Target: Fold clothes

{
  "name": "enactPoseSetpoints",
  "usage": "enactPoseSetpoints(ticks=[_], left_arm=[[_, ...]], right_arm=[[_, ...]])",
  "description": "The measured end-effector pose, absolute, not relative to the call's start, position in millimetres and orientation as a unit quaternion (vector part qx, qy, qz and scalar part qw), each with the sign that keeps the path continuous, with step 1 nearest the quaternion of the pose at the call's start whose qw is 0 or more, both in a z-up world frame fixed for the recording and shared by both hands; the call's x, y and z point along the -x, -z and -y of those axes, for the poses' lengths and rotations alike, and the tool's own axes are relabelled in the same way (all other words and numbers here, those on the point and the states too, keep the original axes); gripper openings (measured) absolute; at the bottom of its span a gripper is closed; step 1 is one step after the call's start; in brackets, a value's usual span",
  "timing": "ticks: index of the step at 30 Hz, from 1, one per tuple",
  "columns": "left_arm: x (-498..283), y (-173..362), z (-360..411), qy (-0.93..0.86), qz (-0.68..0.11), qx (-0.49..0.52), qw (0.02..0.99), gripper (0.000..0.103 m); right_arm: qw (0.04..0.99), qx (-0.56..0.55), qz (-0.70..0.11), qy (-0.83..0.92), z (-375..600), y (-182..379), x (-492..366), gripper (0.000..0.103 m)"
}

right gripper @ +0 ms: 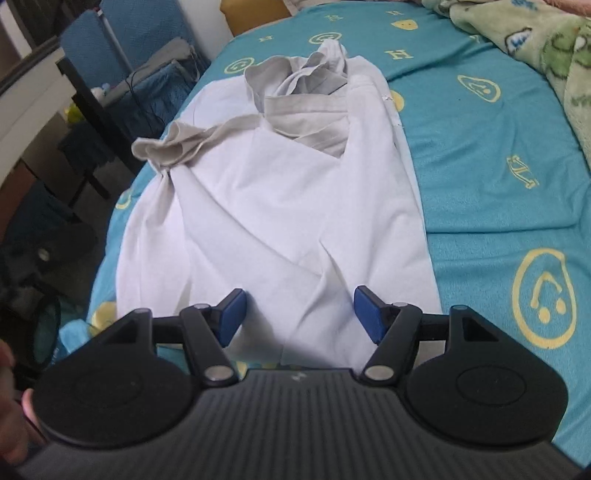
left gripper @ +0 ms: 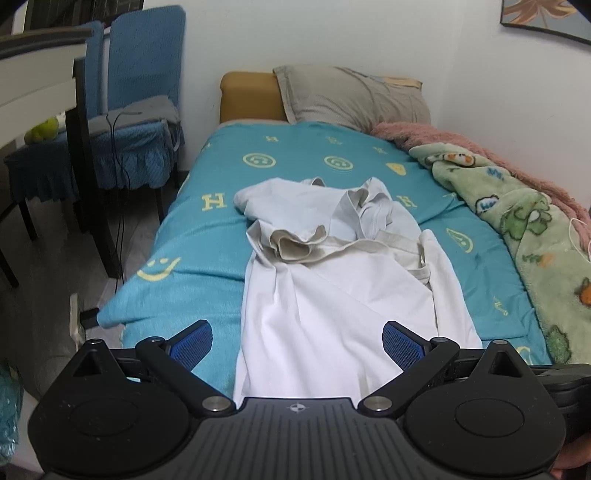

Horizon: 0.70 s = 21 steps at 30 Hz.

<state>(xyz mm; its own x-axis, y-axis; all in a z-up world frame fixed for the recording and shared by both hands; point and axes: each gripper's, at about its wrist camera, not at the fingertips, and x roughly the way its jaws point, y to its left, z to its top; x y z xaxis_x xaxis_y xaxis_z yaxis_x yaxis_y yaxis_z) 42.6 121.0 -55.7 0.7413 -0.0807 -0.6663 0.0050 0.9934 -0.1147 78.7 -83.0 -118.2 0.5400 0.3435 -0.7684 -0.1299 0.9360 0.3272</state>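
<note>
Yellow "H" letters printed on teal bedsheet [left gripper: 221,221].

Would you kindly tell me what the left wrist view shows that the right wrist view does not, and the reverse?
Only the left wrist view shows the grey pillow at the head of the bed, the pink fluffy blanket, the framed picture corner and the open left gripper.

Only the right wrist view shows the open right gripper above the garment's near hem.

Both show the crumpled white garment with beige trim, the turquoise smiley-print bedsheet, the green cartoon-print blanket and the blue-covered chairs.
</note>
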Motion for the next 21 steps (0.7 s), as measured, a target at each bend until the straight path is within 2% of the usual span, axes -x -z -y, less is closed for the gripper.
enactPoseSetpoints(ticks=[7, 10, 16, 21], left_arm=[[-42, 58, -123, 0.019, -0.370, 0.070, 0.926, 0.100], [-43, 57, -125, 0.019, -0.373, 0.088, 0.924, 0.100], [-46, 59, -132, 0.032, -0.394, 0.145, 0.907, 0.100], [-49, 69, -130, 0.078, -0.419, 0.217, 0.878, 0.100]], right_arm=[[0.840, -0.285, -0.440, -0.142, 128, 91, -59, 0.070], [0.800, -0.363, -0.455, -0.148, 140, 97, -51, 0.087], [0.715, -0.479, -0.491, -0.135, 150, 132, -43, 0.086], [0.685, -0.540, -0.484, -0.065, 165, 158, -41, 0.085]])
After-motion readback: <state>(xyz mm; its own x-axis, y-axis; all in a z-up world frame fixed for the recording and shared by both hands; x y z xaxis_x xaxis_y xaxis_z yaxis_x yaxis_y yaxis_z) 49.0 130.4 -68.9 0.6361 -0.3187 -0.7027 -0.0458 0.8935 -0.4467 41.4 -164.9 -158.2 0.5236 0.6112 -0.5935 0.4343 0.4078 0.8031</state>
